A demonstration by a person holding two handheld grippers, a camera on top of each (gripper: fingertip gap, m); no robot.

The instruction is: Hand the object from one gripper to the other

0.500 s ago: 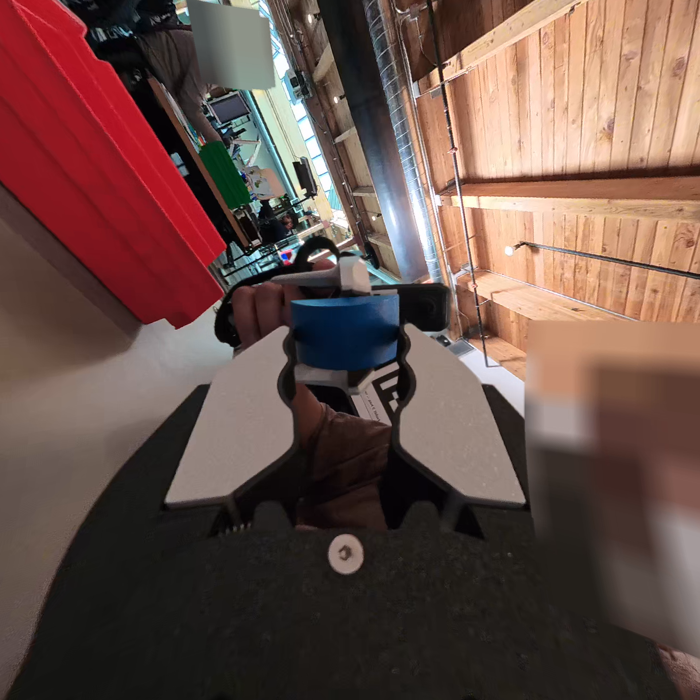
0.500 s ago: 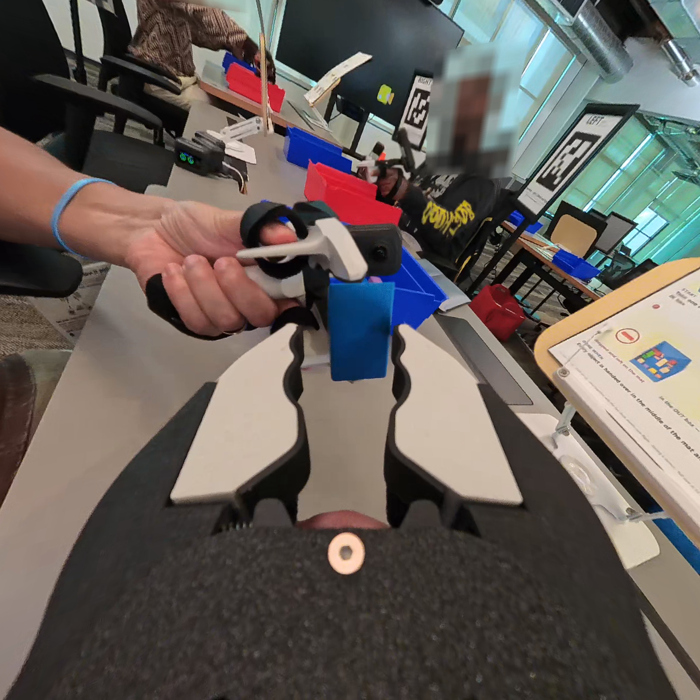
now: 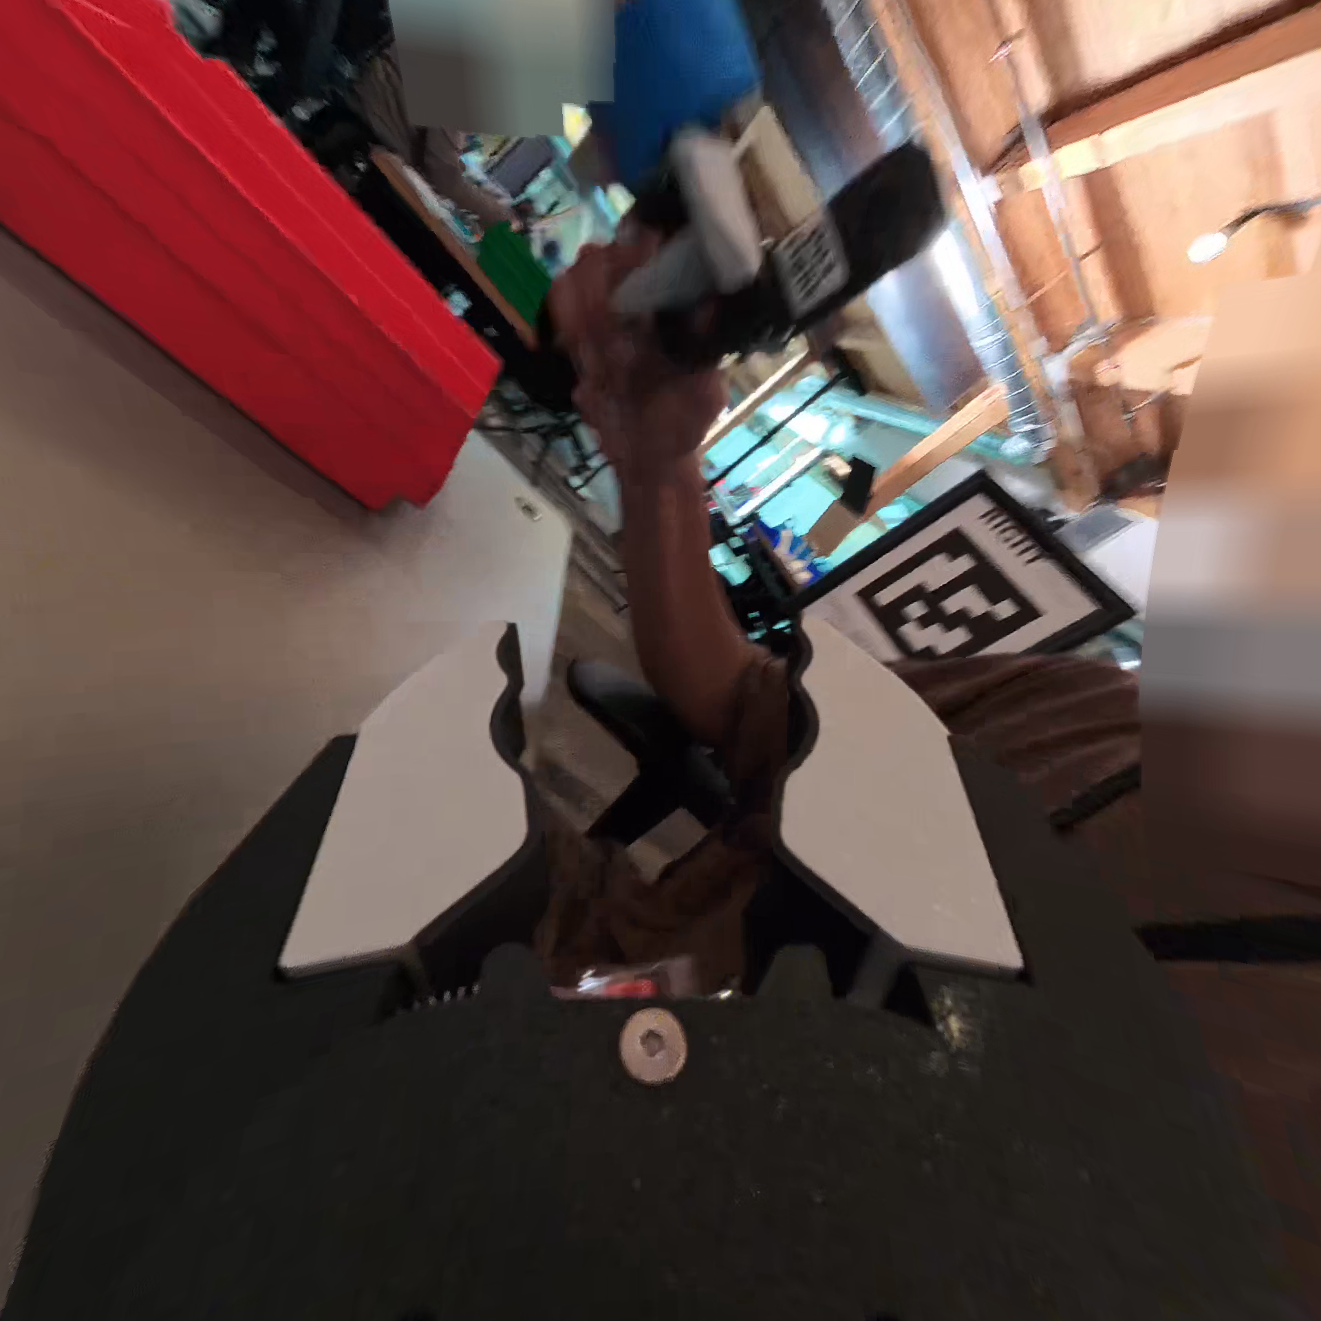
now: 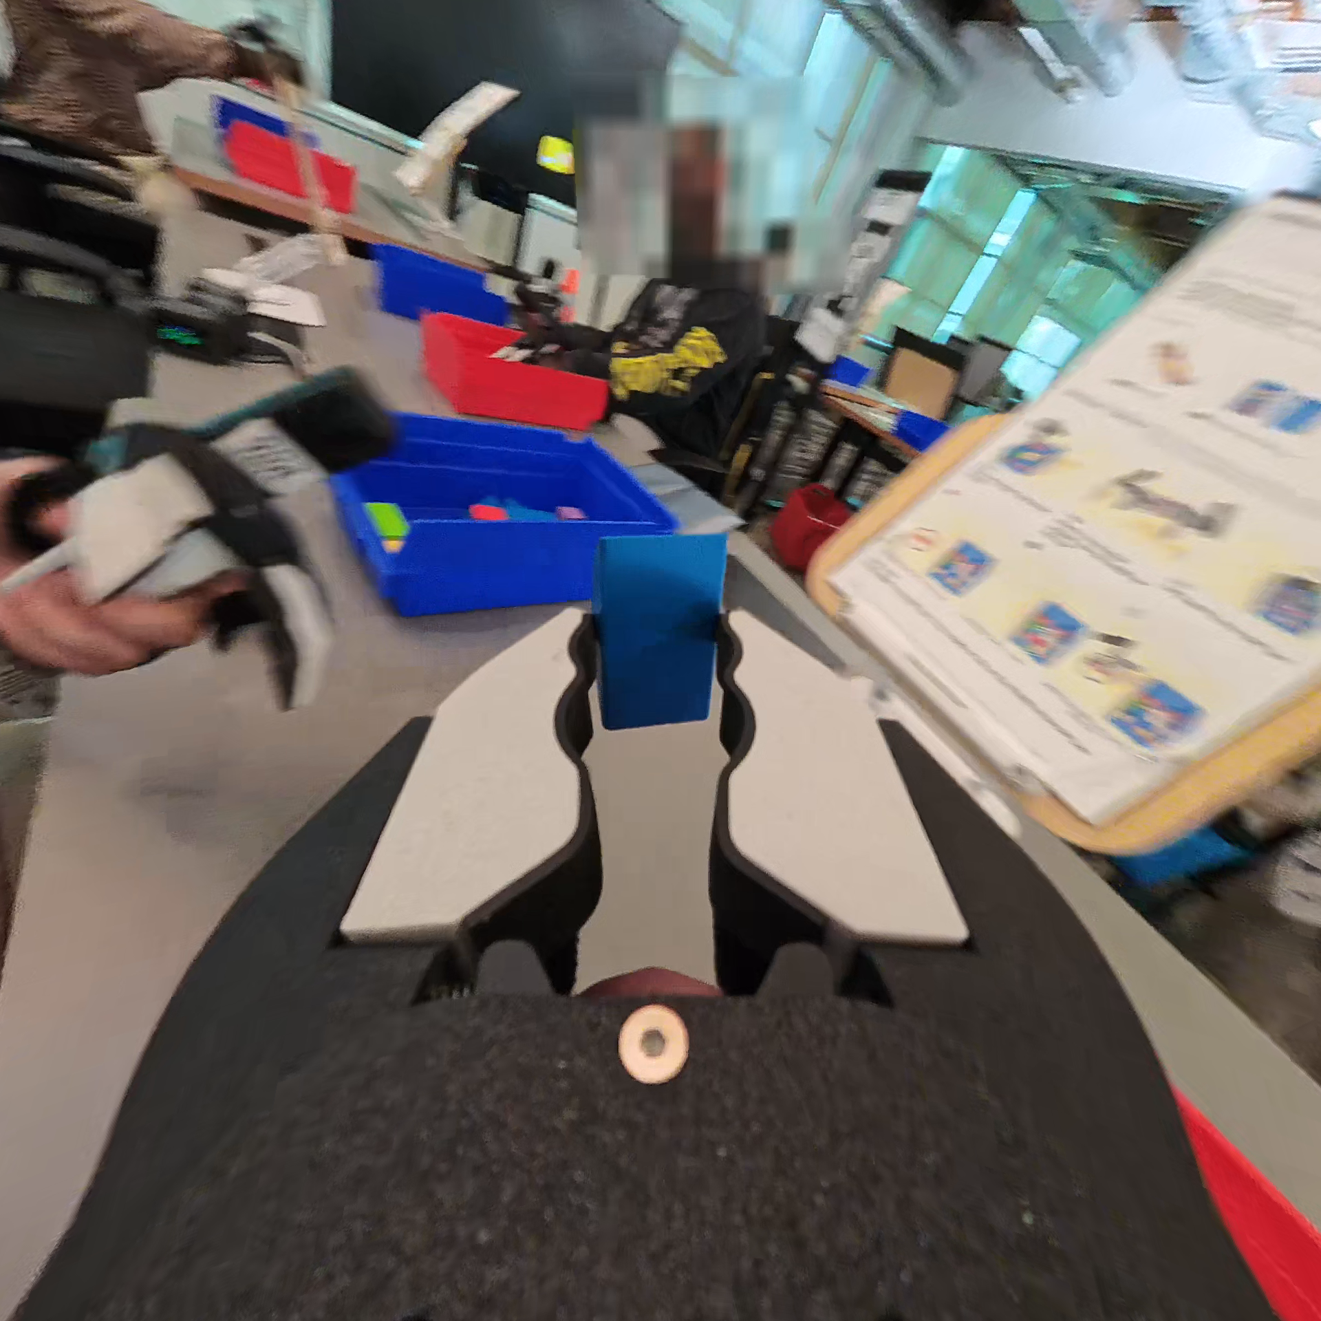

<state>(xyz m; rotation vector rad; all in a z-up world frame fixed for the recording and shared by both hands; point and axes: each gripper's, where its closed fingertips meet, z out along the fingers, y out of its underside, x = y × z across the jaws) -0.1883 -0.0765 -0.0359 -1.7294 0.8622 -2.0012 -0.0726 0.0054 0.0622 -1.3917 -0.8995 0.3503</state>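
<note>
The blue block stands upright between the fingertips of my right gripper, which is shut on it above the grey table. My left gripper is open and empty. It points at the forearm of the hand that holds the right gripper. In the left wrist view the right gripper's black and white body is high up and blurred, with the blue block at its top. In the right wrist view the left gripper's body is at the far left in a hand, apart from the block.
A blue bin with several small coloured pieces sits on the table ahead, a red bin behind it. An instruction board stands at the right. A red bin is near the left gripper, a framed black-and-white marker farther off.
The left gripper has opened and let go of the blue block. The right gripper has shut on it. The two grippers have moved apart, the left one off to the left.
</note>
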